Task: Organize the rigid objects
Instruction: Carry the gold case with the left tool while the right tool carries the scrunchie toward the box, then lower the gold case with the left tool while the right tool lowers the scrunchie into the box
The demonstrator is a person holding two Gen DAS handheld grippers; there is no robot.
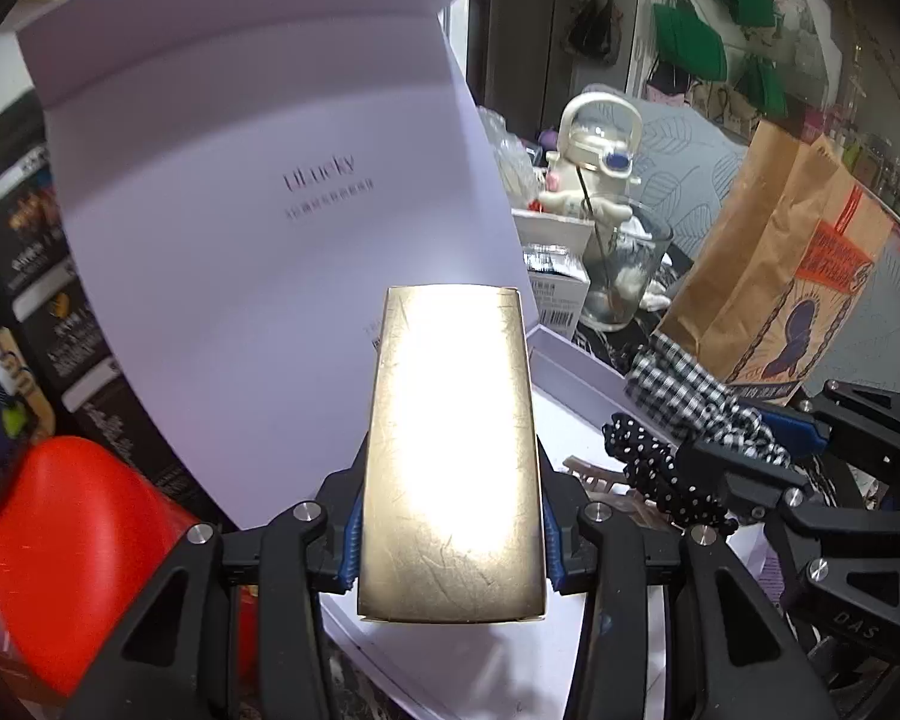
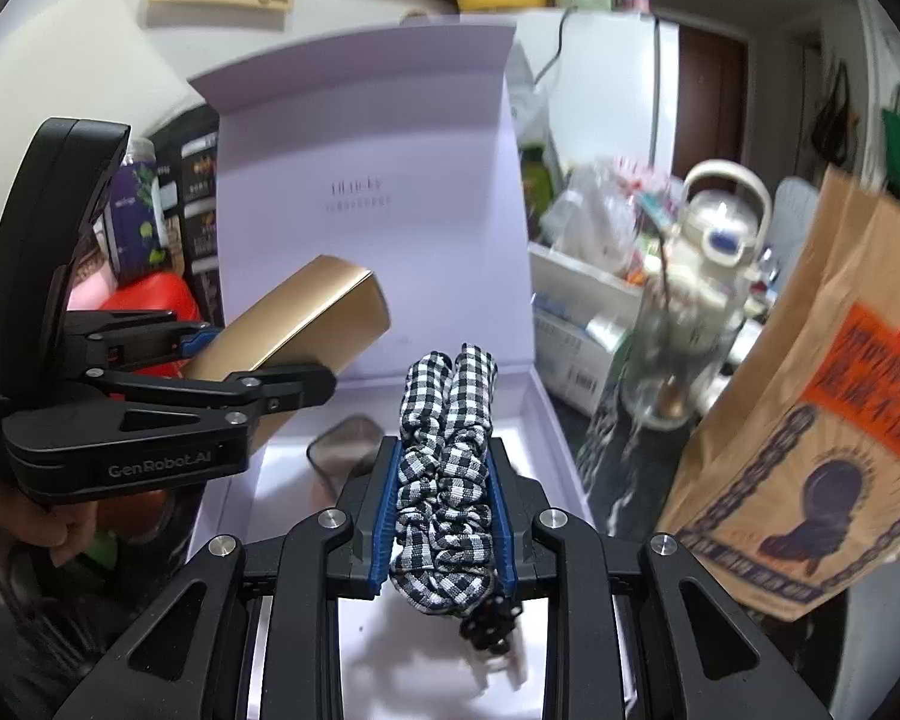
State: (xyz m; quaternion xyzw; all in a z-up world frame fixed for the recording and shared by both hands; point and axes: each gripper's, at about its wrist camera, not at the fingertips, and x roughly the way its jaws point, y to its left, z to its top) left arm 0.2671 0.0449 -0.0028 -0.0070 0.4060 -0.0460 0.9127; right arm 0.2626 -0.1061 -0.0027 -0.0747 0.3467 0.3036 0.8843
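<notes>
Left tool is clenched on the gold box, gripped across its narrow sides so the long body projects ahead of the fingers, over the open white gift box. Right tool is clenched on the checked scrunchie, a black dotted scrunchie dangling beneath it. Both loads hang just above the tray, ahead of its raised lid, apparently for setting down inside. A grey rounded item already lies in the tray, left of the right tool

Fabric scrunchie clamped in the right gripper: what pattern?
Black-and-white gingham check on the fabric scrunchie; clearest in the right wrist view.
</notes>
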